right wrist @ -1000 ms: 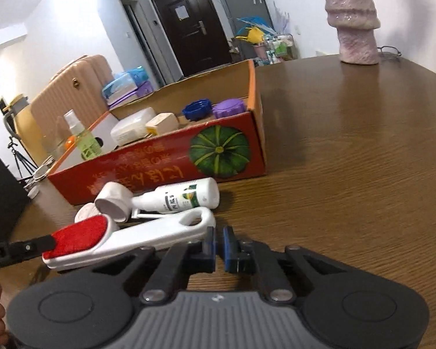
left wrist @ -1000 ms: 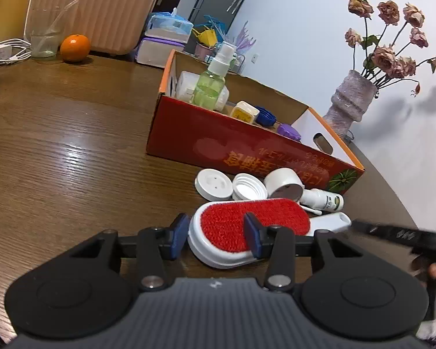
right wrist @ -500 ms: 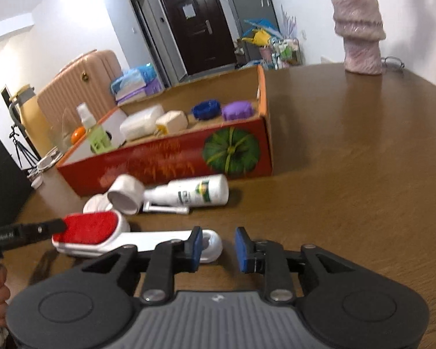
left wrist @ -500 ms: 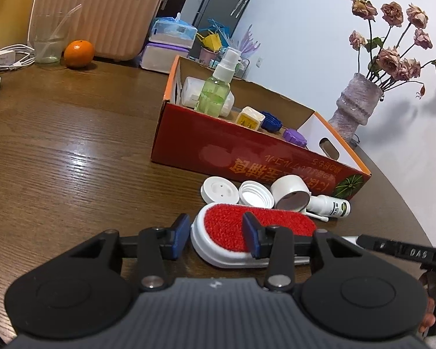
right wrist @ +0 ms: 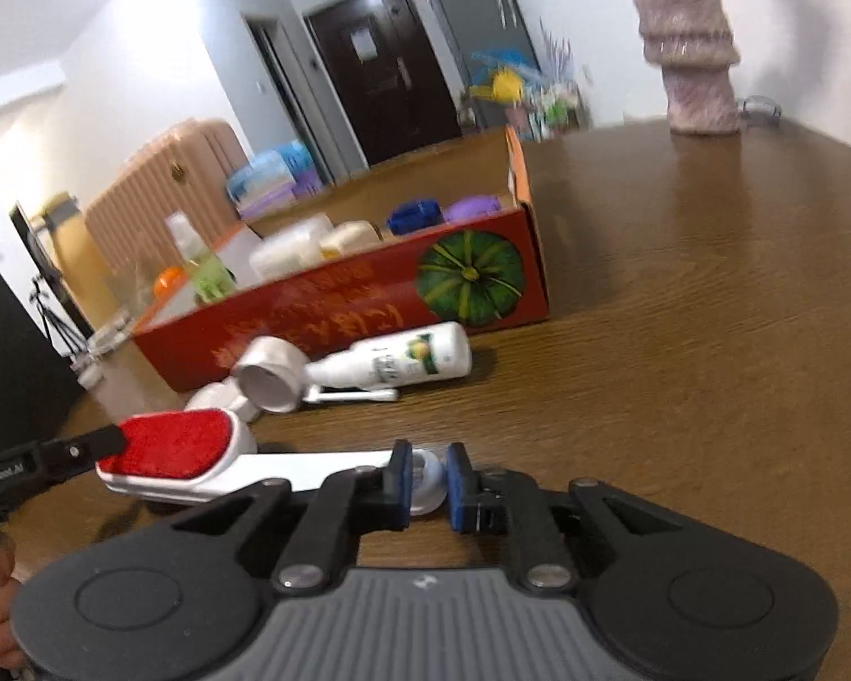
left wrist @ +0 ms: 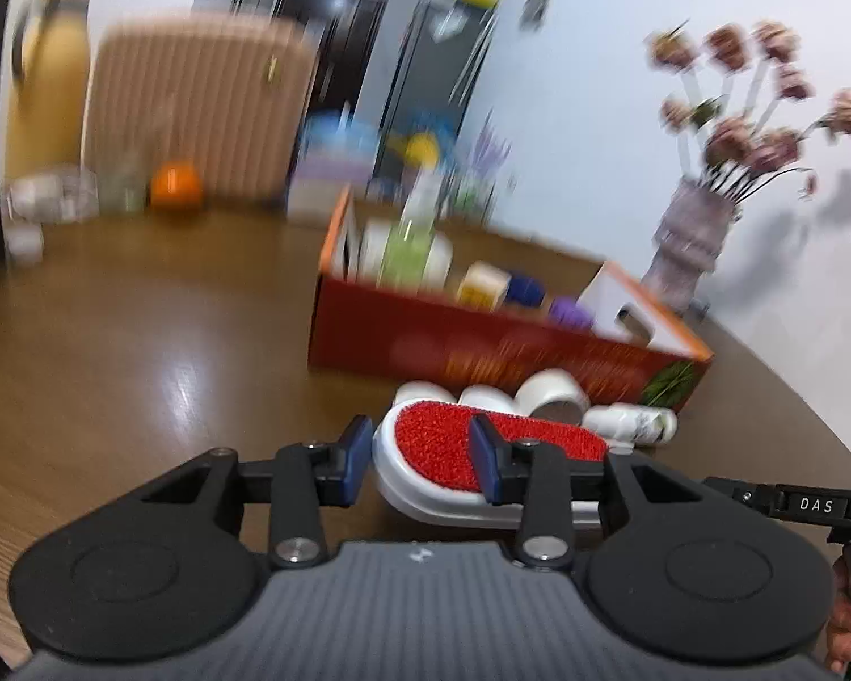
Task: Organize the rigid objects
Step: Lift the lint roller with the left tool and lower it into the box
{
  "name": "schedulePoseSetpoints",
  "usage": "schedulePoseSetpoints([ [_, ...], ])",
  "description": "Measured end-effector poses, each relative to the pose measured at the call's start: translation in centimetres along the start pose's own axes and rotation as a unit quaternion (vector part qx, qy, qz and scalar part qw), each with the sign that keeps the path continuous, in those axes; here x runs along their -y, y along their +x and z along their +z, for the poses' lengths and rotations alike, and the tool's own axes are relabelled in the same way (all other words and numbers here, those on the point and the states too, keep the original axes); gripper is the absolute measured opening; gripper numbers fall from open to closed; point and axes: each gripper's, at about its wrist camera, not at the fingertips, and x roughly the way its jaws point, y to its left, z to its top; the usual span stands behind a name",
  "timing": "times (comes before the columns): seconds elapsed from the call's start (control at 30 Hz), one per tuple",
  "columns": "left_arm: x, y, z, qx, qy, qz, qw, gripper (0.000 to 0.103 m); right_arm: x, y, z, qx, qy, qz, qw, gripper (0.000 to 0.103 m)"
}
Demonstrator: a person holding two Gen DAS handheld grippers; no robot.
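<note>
A white lint brush with a red pad (left wrist: 454, 448) lies in front of the red cardboard box (left wrist: 425, 340). My left gripper (left wrist: 420, 454) is open, with its right finger over the red pad and its left finger beside the brush head. My right gripper (right wrist: 427, 479) has its jaws close around the end of the brush handle (right wrist: 425, 476); contact is unclear. The red pad (right wrist: 170, 442) also shows in the right wrist view. A white bottle (right wrist: 403, 360) and white caps (right wrist: 269, 377) lie by the box (right wrist: 340, 312).
The box holds a green spray bottle (right wrist: 198, 267), white containers, a blue lid (right wrist: 414, 213) and a purple lid (right wrist: 474, 207). A vase of dried flowers (left wrist: 686, 249) stands at the back right. An orange (left wrist: 176, 184), a glass and a pink suitcase (left wrist: 193, 102) are at the back left.
My right gripper opened, moved to the handle end and narrowed around it. The brush is lifted a little and both views have tilted up. The left view is blurred by motion.
</note>
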Motion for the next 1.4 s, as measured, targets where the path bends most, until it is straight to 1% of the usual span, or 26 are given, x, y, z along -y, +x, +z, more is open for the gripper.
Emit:
schedulePoseSetpoints([
  [0.07, 0.2, -2.5, 0.1, 0.024, 0.007, -0.016, 0.9996, 0.037, -0.7, -2.2, -0.7, 0.044, 0.005, 0.0, 0.999, 0.012],
  [0.13, 0.3, -4.8, -0.1, 0.035, -0.002, -0.033, 0.9988, 0.037, -2.1, -4.9, -1.6, 0.095, -0.012, -0.016, 0.995, 0.012],
  [0.17, 0.5, -5.7, -0.3, 0.038, -0.004, -0.035, 0.9986, 0.037, -2.9, -6.3, -2.3, 0.119, -0.02, -0.023, 0.992, 0.012],
  [0.23, 0.6, -8.1, -0.9, 0.051, -0.007, -0.039, 0.9979, 0.037, -4.1, -8.4, -3.3, 0.149, -0.024, -0.032, 0.988, 0.012],
  [0.33, 0.4, -11.2, -1.6, 0.071, -0.009, -0.046, 0.9964, 0.037, -5.8, -11.2, -4.8, 0.174, -0.041, -0.037, 0.983, 0.012],
  [0.47, 0.0, -13.8, -1.7, 0.072, -0.019, -0.056, 0.9957, 0.037, -7.4, -13.9, -5.7, 0.196, -0.051, -0.037, 0.979, 0.012],
  [0.6, 0.4, -15.2, -1.4, 0.089, -0.014, -0.058, 0.9943, 0.037, -7.9, -15.3, -6.1, 0.208, -0.056, -0.037, 0.976, 0.012],
  [0.7, 0.8, -14.9, -0.7, 0.099, -0.006, -0.06, 0.9933, 0.037, -7.7, -15.4, -5.4, 0.213, -0.052, -0.037, 0.975, 0.012],
  [0.83, 1.4, -13.1, 1.0, 0.107, 0.001, -0.059, 0.9925, 0.037, -7.4, -14.2, -3.4, 0.213, -0.058, -0.039, 0.975, 0.012],
  [0.9, 1.6, -11.7, 2.5, 0.105, 0.007, -0.06, 0.9926, 0.037, -7.2, -13.3, -2.0, 0.214, -0.054, -0.039, 0.975, 0.012],
  [1.03, 1.8, -8.5, 5.9, 0.11, 0.014, -0.065, 0.9917, 0.037, -6.9, -10.7, 1.9, 0.22, -0.059, -0.038, 0.973, 0.012],
  [1.1, 1.6, -6.3, 7.9, 0.11, 0.014, -0.066, 0.9917, 0.037, -6.7, -8.9, 4.2, 0.219, -0.059, -0.039, 0.973, 0.012],
  [1.17, 1.4, -3.8, 9.5, 0.103, 0.017, -0.063, 0.9925, 0.037, -6.4, -6.8, 6.2, 0.212, -0.055, -0.039, 0.975, 0.012],
  [1.27, 0.5, 1.0, 11.8, 0.076, 0.004, -0.059, 0.9953, 0.037, -5.7, -2.8, 9.1, 0.195, -0.043, -0.04, 0.979, 0.012],
  [1.4, -0.4, 6.9, 13.3, 0.042, -0.002, -0.043, 0.9982, 0.037, -4.0, 3.1, 11.6, 0.16, -0.025, -0.04, 0.986, 0.012],
])
